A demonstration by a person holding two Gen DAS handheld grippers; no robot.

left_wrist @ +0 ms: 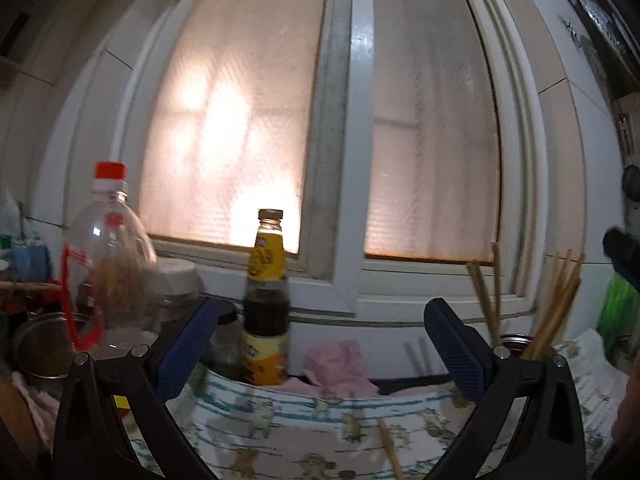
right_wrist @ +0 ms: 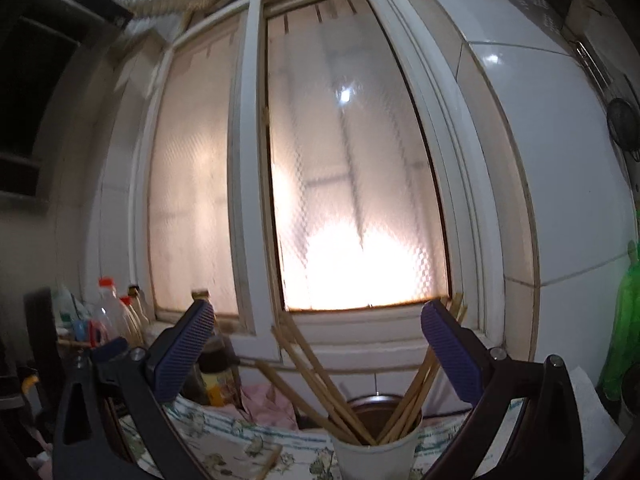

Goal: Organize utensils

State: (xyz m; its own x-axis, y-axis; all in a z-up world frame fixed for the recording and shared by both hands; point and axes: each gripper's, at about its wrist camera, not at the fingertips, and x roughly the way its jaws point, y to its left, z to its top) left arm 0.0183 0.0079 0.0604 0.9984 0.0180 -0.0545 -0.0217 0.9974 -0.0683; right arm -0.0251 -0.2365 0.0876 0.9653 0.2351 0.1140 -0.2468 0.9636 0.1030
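Several wooden chopsticks (right_wrist: 320, 384) stand fanned out in a white paper cup (right_wrist: 374, 456) low in the right wrist view, just below and between the fingers of my right gripper (right_wrist: 316, 352), which is open and empty. The same chopsticks (left_wrist: 556, 308) show at the right of the left wrist view. My left gripper (left_wrist: 320, 344) is open and empty above a patterned cloth (left_wrist: 312, 428). One loose chopstick (left_wrist: 390, 450) lies on that cloth near the bottom edge.
A dark sauce bottle with a yellow label (left_wrist: 266, 312), a clear plastic bottle with a red cap (left_wrist: 108, 264) and jars stand at the left under the window. A pink rag (left_wrist: 340, 368) lies behind the cloth. A metal pot (right_wrist: 370, 406) sits behind the cup.
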